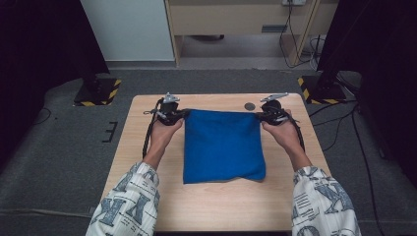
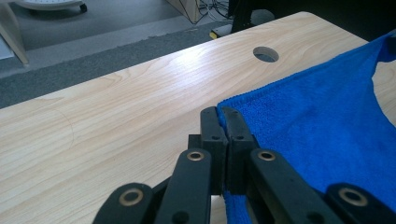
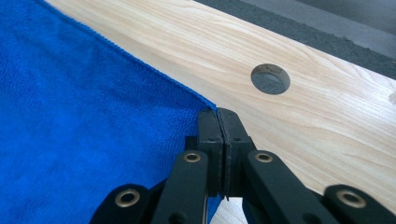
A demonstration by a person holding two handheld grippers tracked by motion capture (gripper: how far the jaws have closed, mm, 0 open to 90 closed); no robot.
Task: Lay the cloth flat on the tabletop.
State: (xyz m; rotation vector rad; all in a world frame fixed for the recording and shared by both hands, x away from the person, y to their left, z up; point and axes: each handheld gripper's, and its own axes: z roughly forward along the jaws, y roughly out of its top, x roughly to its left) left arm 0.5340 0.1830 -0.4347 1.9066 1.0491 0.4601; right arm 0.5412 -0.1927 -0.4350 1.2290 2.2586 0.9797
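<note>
I have the blue cloth (image 1: 223, 146) pinched at its two far corners, one in each hand: my left gripper (image 1: 181, 115) is clamped tight on the far left corner, its fingers (image 2: 212, 126) pressed together with the terry edge caught between them, and my right gripper (image 1: 259, 116) is closed just as tight on the far right corner, where the hem runs into its fingers (image 3: 210, 126). The cloth lies on the middle of the bench (image 1: 147, 147), already doubled by the look of the rounded near edge, and its far edge is pulled straight between my hands. I judge one fold is done and what is left is laying these corners flat, or bringing them over for another fold. Nothing blocks the way: the bench is bare apart from a round cable hole (image 1: 250, 106) just beyond the right corner, touching nothing.
</note>
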